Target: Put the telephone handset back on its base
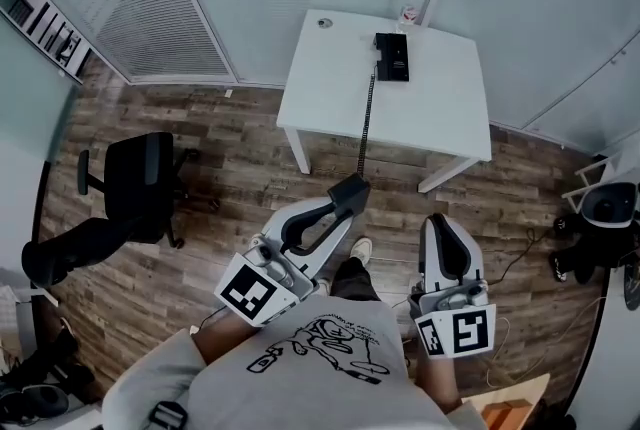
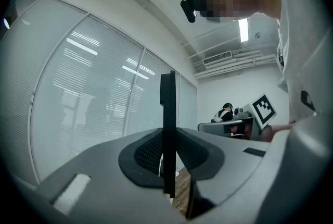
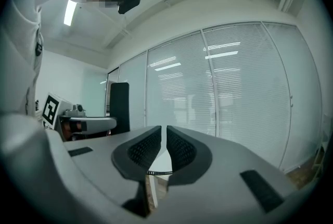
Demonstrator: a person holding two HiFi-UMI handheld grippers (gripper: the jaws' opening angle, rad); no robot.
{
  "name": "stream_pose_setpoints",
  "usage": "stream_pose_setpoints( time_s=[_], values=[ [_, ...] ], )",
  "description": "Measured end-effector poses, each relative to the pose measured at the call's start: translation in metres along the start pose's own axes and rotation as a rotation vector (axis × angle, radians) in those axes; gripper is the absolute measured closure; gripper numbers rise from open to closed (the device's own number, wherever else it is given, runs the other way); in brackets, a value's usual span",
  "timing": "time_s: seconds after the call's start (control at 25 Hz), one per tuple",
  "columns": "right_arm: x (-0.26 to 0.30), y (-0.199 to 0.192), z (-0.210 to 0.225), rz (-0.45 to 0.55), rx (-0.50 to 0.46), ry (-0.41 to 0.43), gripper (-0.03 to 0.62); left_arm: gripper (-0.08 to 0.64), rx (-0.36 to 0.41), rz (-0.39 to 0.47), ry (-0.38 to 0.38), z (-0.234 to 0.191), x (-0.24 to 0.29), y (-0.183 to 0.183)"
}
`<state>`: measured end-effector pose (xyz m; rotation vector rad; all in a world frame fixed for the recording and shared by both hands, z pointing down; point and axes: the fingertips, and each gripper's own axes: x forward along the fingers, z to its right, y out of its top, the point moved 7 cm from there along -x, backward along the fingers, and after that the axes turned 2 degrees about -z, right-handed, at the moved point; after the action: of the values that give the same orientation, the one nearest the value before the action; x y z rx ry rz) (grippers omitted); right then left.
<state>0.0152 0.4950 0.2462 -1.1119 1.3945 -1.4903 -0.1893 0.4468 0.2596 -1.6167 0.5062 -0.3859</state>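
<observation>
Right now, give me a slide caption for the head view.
Left tongs hold the handset, coiled cord stretched to the base on the white table.

A white table [image 1: 400, 113] is standing on a wood-plank floor [image 1: 230, 148]. A black telephone base [image 1: 392, 56] is sitting near the table's far edge. A coiled cord [image 1: 369, 108] is running from it across the top and over the near edge. A small round fitting [image 1: 323, 22] is showing near the far left corner. A black office chair [image 1: 140, 180] is standing on the floor, well apart.
</observation>
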Motion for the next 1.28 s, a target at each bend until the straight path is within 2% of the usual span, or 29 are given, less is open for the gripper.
stream_pose_setpoints(
  time_s=[0.6,0.76,1.28],
  values=[
    [0.062,0.002,0.140,0.012,0.049,0.035,0.565,0.491,0.029,-0.054,0.023,-0.020,0.145,-0.005],
    [0.071,-0.005,0.173,-0.001,0.052,0.035,0.565,0.491,0.012,-0.043,0.037,-0.021,0.179,-0.008],
    [0.095,-0.012,0.219,-0.016,0.068,0.061,0.565,0.491,0.007,-0.074,0.073,-0.036,0.224,-0.021]
  ],
)
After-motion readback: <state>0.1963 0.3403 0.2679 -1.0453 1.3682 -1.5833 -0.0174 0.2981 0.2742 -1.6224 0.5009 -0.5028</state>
